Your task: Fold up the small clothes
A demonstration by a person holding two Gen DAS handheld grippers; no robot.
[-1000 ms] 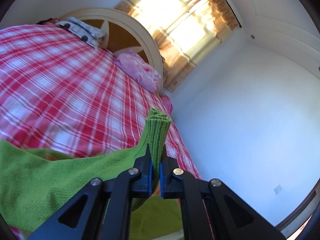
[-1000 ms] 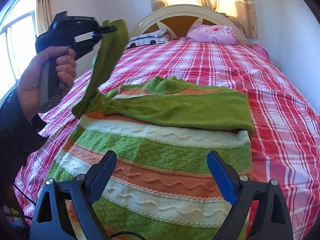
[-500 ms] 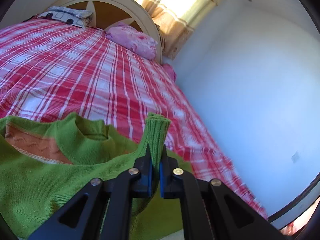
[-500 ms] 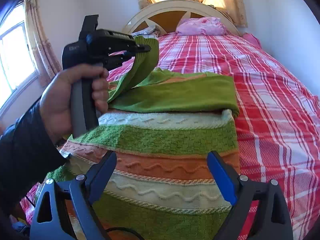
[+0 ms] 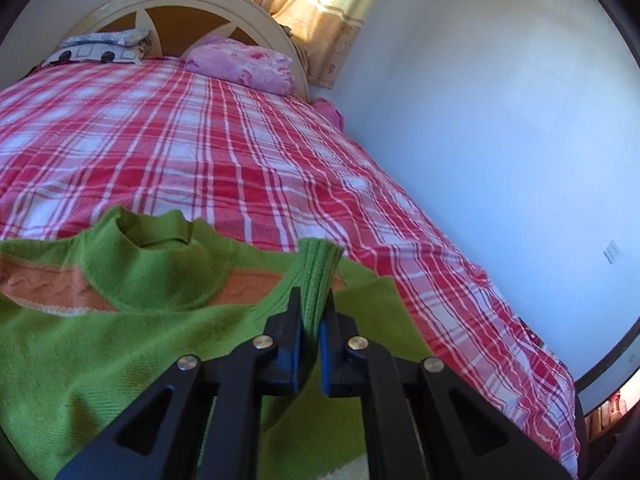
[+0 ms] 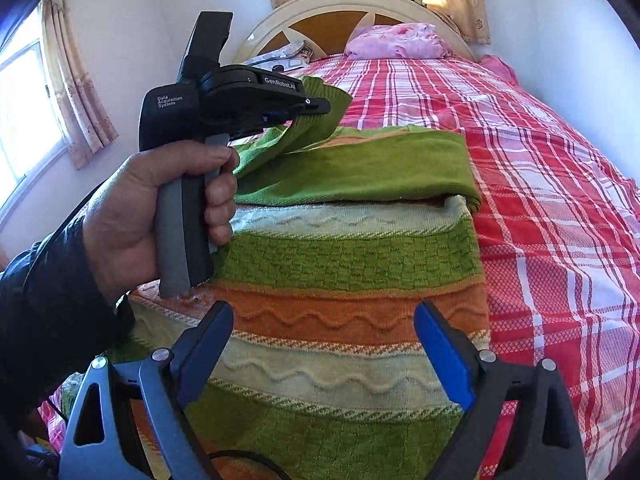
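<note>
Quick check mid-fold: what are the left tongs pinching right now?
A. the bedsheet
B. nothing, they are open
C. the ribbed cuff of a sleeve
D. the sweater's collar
C: the left tongs are shut on the ribbed cuff of the green sleeve, held above the sweater, while the collar lies free on the bed.

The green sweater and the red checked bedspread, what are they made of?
The green sweater looks like knitted yarn, maybe wool or acrylic: ribbed cuff, raised wavy stripes, fuzzy matte surface. The red checked bedspread looks like woven cotton, flat and matte with a fine textured weave. Exact fibres can't be told by sight.
</note>
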